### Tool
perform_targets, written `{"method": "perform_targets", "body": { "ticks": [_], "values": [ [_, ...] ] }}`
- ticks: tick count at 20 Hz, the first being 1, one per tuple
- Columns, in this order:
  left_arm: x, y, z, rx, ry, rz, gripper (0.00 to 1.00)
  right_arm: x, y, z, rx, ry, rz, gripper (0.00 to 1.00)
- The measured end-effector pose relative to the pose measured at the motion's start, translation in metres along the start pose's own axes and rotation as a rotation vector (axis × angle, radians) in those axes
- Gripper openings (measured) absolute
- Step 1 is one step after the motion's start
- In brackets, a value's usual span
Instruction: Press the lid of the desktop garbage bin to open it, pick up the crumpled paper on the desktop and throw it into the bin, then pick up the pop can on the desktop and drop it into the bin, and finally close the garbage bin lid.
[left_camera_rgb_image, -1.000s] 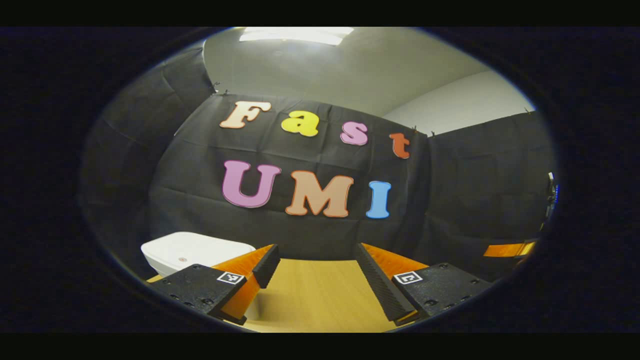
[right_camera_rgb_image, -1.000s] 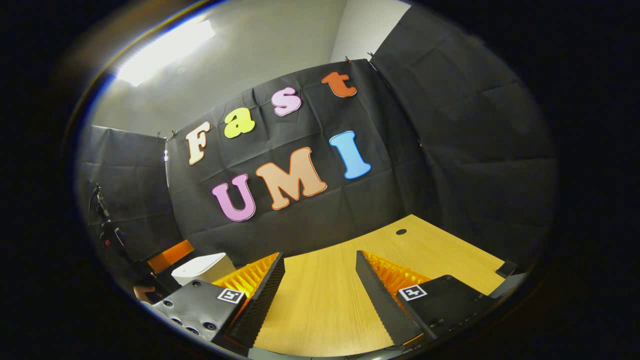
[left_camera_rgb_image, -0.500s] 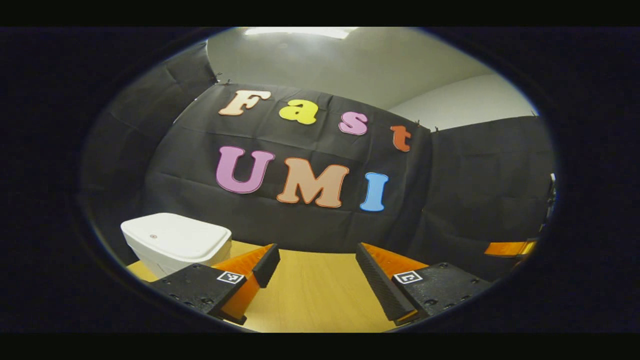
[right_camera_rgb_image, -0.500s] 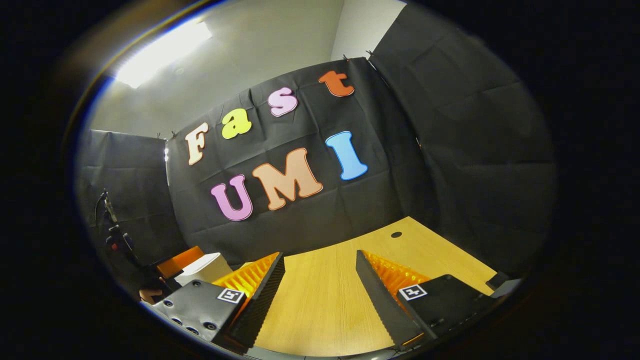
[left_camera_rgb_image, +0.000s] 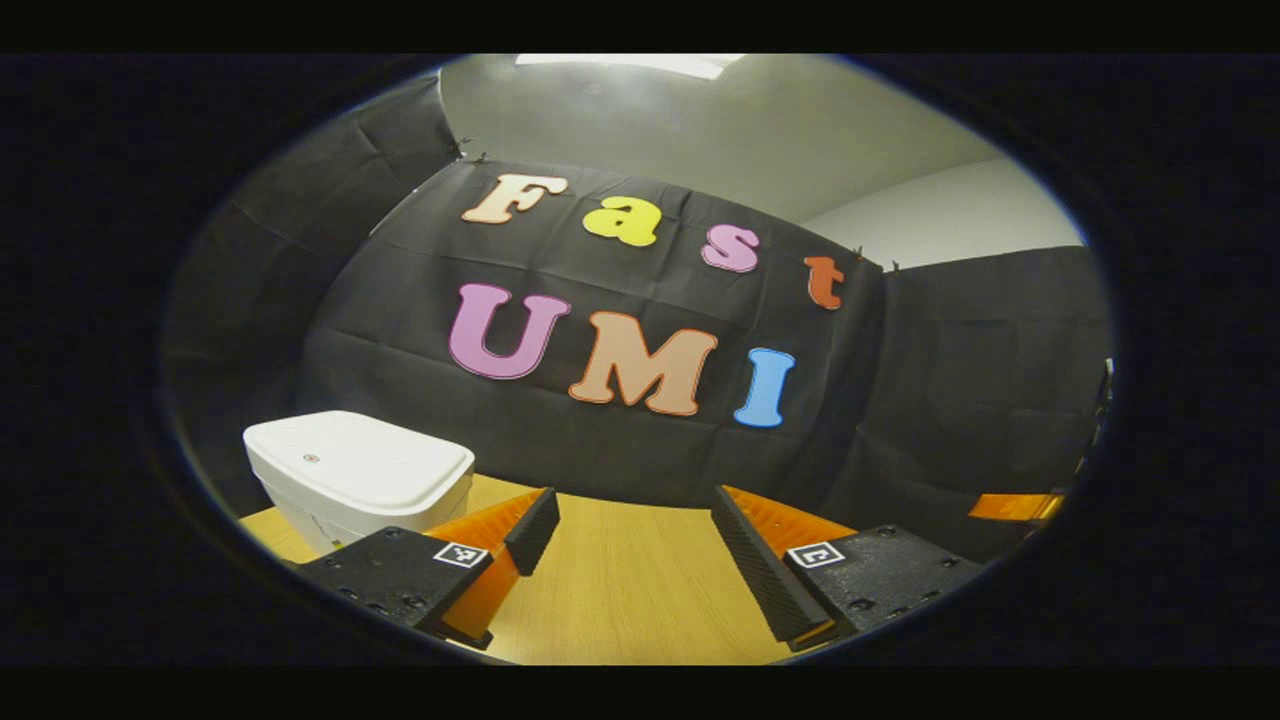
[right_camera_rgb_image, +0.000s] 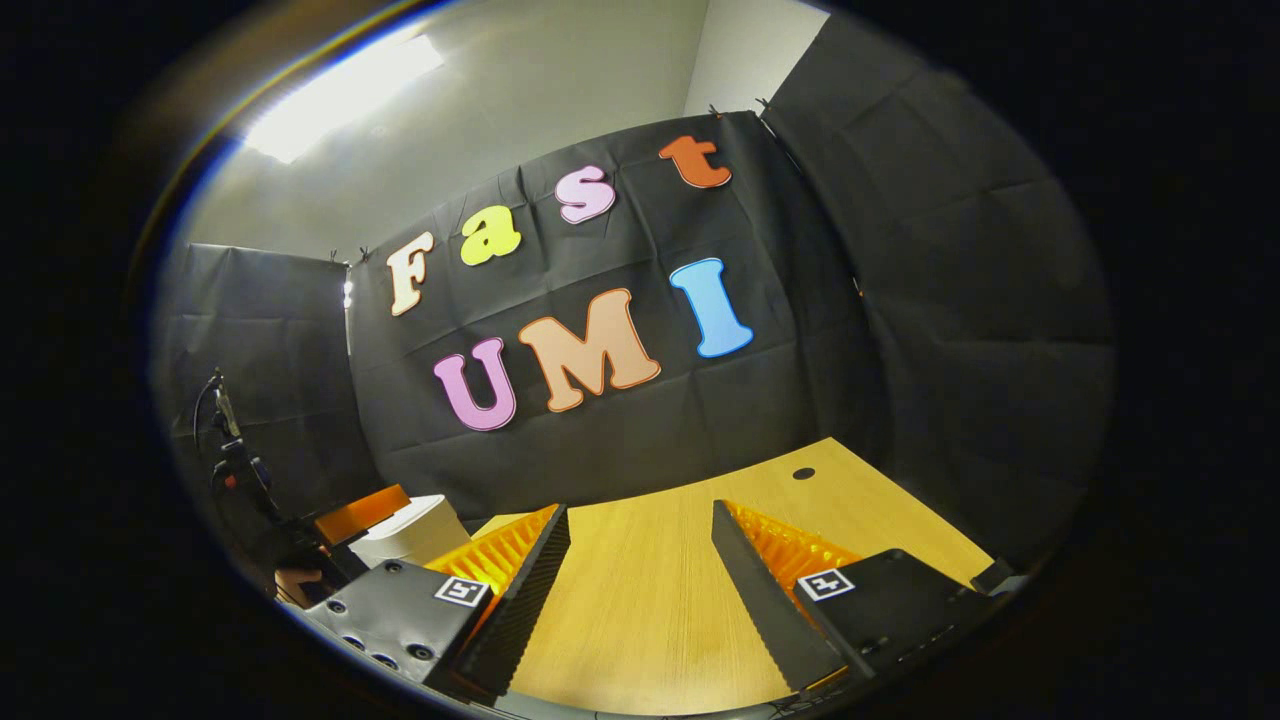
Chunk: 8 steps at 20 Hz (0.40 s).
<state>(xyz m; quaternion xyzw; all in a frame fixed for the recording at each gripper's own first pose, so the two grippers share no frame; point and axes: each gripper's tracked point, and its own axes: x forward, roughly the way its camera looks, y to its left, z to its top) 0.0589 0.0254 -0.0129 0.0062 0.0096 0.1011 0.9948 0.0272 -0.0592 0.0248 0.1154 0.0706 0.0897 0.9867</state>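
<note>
- A recording booth set up inside a plain room, not a home.
- Black cloth (left_camera_rgb_image: 960, 370) hangs as walls on three sides, clipped along its top edge.
- Above it show a bare pale wall (right_camera_rgb_image: 730, 50) and a ceiling light panel (right_camera_rgb_image: 340, 95).
- A light wooden counter (right_camera_rgb_image: 640, 600) with a cable hole (right_camera_rgb_image: 803, 473) stands inside, like an office desk.

Quick count: one white garbage bin (left_camera_rgb_image: 358, 478), lid shut, near left edge of tabletop (left_camera_rgb_image: 620, 590). Two hand-held grippers: left (left_camera_rgb_image: 632, 535), right (right_camera_rgb_image: 640, 560), two fingers each. One small dark hole (right_camera_rgb_image: 803, 473) near tabletop's far edge.
</note>
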Motion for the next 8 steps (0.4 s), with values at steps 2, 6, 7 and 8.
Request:
{"method": "perform_targets", "body": {
  "ticks": [2,6,7,8],
  "values": [
    [0.0019,0.0041,-0.0027,-0.013,0.007,0.009,0.92,-0.0017,-0.0046,0.0005,-0.003,0.000,-0.013,0.95],
    [0.0051,0.0067,-0.0046,-0.015,0.010,0.016,0.91,-0.0035,-0.0103,0.0020,0.005,-0.005,-0.030,0.96],
    [0.0049,0.0060,-0.0050,-0.008,0.012,0.015,0.93,-0.0033,-0.0105,0.0026,0.006,-0.006,-0.033,0.96],
    [0.0062,0.0053,-0.0044,-0.003,0.013,0.011,0.92,-0.0041,-0.0103,0.0018,0.007,-0.006,-0.034,0.96]
  ]
}}
